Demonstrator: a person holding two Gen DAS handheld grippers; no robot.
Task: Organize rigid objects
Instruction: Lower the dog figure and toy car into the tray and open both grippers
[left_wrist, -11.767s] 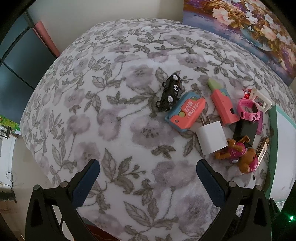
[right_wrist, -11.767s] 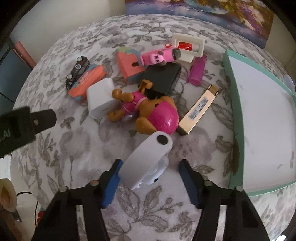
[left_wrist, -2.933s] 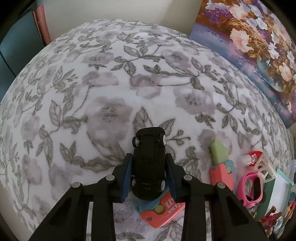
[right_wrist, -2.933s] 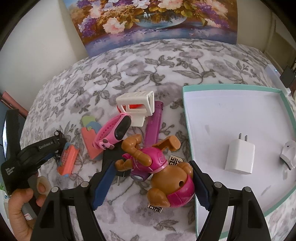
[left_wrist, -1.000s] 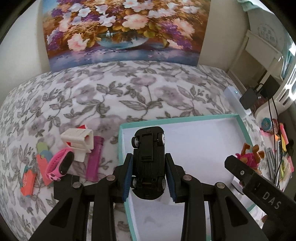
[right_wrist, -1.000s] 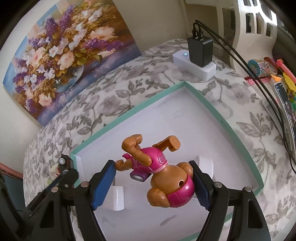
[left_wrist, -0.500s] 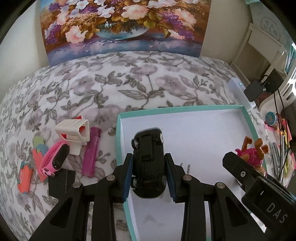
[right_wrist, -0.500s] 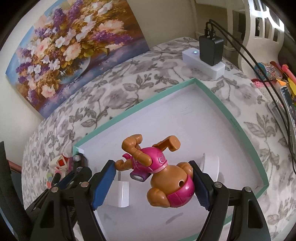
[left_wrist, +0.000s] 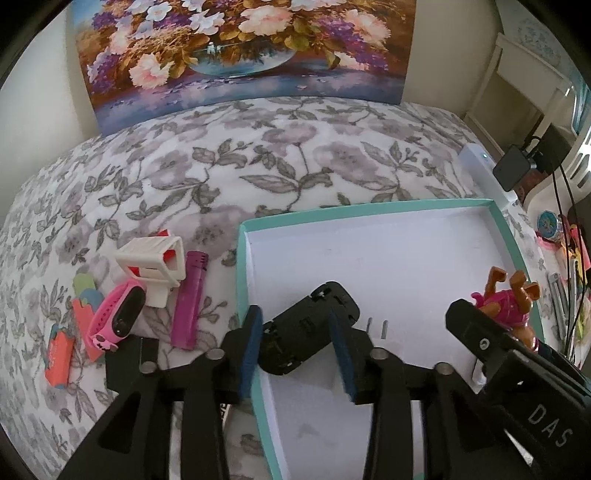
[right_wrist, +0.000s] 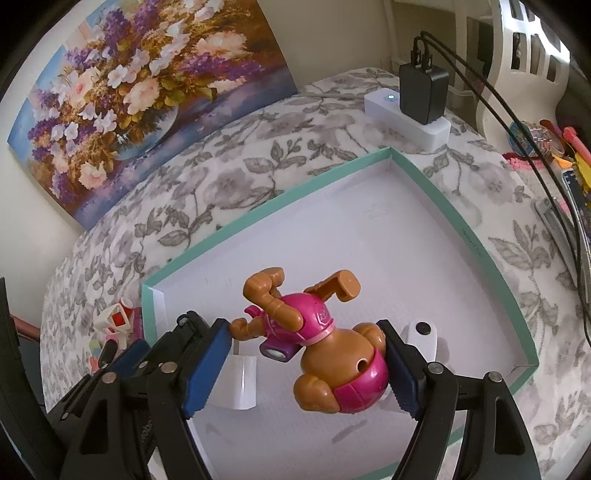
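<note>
Two grippers hang over the teal-rimmed tray (left_wrist: 417, 207) on the flowered bedspread (left_wrist: 229, 166), each with a toy. The left gripper (left_wrist: 295, 354) has its blue pads parted wider than the black toy car (left_wrist: 308, 334), which sits tilted and skewed between them just inside the tray's near-left corner; whether either pad touches it I cannot tell. The right gripper (right_wrist: 306, 369) is clamped on the brown and pink toy dog (right_wrist: 317, 350), held above the tray floor, over a white plug (right_wrist: 238, 373) and a white clip (right_wrist: 423, 338) already lying in the tray.

My worry is the car: tilted so close to the rim, it could roll or tip against the tray wall, or catch on a pad as the left gripper pulls away. The dog is round and glossy, so it may bounce or knock the plug if let go from this height. With both grippers crowding one tray, they could also bump each other.

Readable writing is scarce: "DAS" in white on the right gripper's body. Outside the tray wait a pink watch (left_wrist: 118, 317), a purple lighter (left_wrist: 190, 295) and a white frame (left_wrist: 155, 262).
</note>
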